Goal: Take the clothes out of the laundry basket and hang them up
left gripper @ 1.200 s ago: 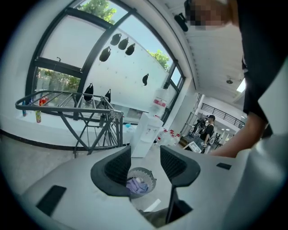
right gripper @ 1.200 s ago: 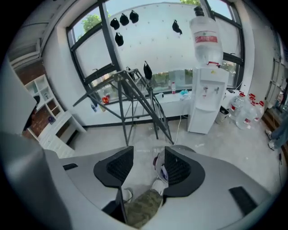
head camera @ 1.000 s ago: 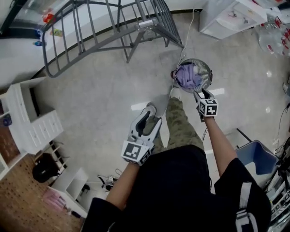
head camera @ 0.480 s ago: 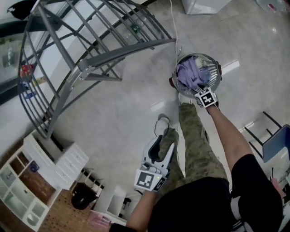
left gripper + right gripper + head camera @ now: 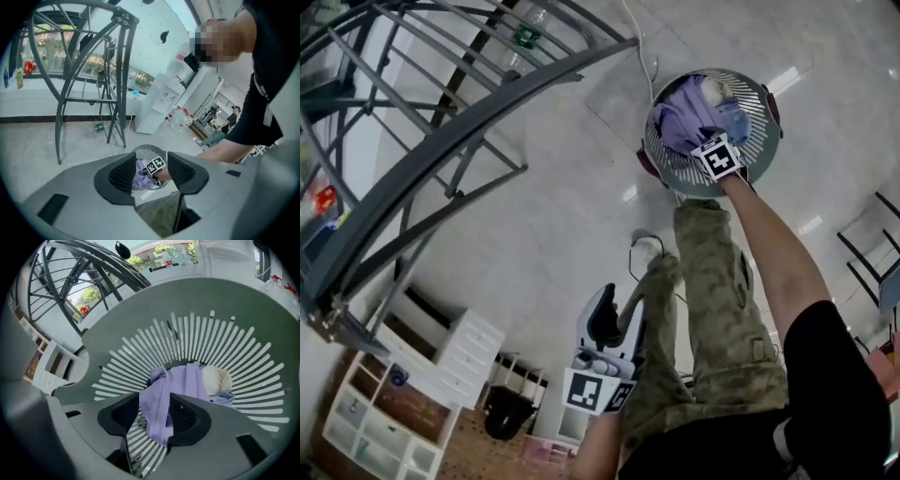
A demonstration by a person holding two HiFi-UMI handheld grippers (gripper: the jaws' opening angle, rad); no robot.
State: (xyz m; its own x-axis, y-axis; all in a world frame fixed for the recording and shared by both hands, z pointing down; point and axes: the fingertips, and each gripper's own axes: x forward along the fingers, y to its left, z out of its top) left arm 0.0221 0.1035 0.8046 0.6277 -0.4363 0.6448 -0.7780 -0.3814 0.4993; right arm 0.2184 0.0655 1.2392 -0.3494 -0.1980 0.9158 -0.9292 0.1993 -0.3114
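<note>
The round grey slatted laundry basket (image 5: 752, 155) stands on the floor ahead of my feet. It holds a purple garment (image 5: 684, 117), a white item (image 5: 713, 91) and a blue piece (image 5: 737, 122). My right gripper (image 5: 705, 141) reaches down into the basket. In the right gripper view it (image 5: 157, 416) is open, and a fold of the purple garment (image 5: 183, 383) lies loose between the jaws. My left gripper (image 5: 602, 321) hangs low beside my legs, open, its jaws just opened a little wider with nothing between them. In the left gripper view (image 5: 151, 171) it looks toward the basket (image 5: 146, 153).
A grey metal drying rack (image 5: 441, 122) rises at the left, its legs (image 5: 61, 108) on the pale floor. A white shelf unit (image 5: 441, 342) stands lower left. A cable (image 5: 637, 56) runs past the basket. Chair legs (image 5: 872, 244) show at the right, and a white dispenser (image 5: 157, 101) beyond.
Both grippers have come down. The right one went from above the basket's near rim down in among the clothes. The view has dropped closer to the basket and the rack.
</note>
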